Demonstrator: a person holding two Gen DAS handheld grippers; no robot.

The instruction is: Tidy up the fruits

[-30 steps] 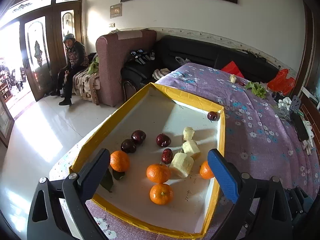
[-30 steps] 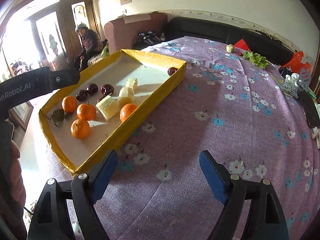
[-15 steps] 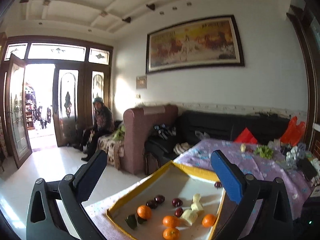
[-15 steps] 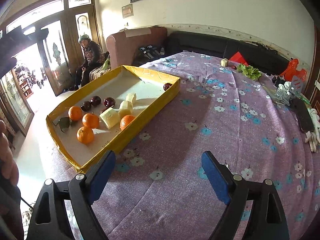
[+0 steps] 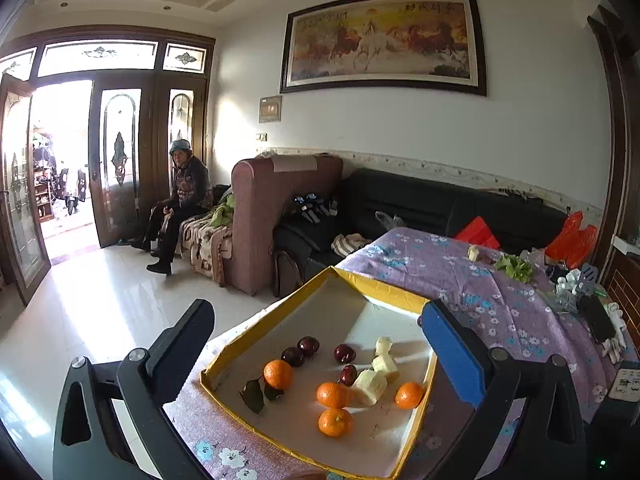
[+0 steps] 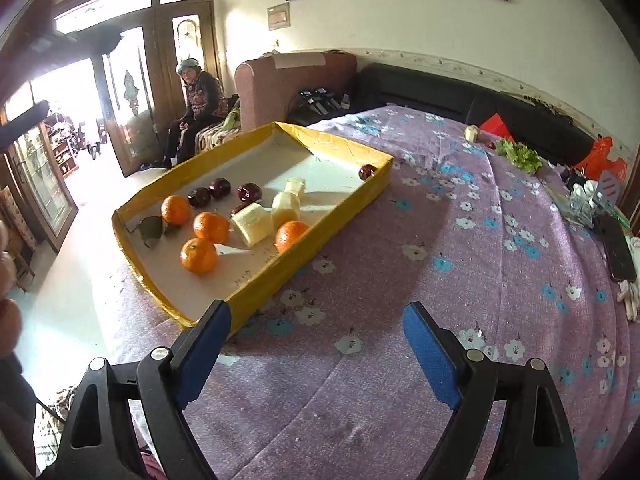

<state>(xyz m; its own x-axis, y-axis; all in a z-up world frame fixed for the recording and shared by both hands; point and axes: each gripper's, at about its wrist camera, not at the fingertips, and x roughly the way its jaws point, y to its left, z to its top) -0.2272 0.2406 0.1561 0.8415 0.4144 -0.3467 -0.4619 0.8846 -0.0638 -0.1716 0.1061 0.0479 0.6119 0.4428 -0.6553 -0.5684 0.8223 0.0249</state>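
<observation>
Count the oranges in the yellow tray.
4. In the yellow tray: one beside the leaves at the left, one mid-tray touching the pale chunk, one nearest the front end, one against the right wall. None seems hidden.

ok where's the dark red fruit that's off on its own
In the right wrist view the lone dark red fruit lies in the far right corner of the yellow tray, against its wall, well apart from the pale peeled chunks.
</observation>
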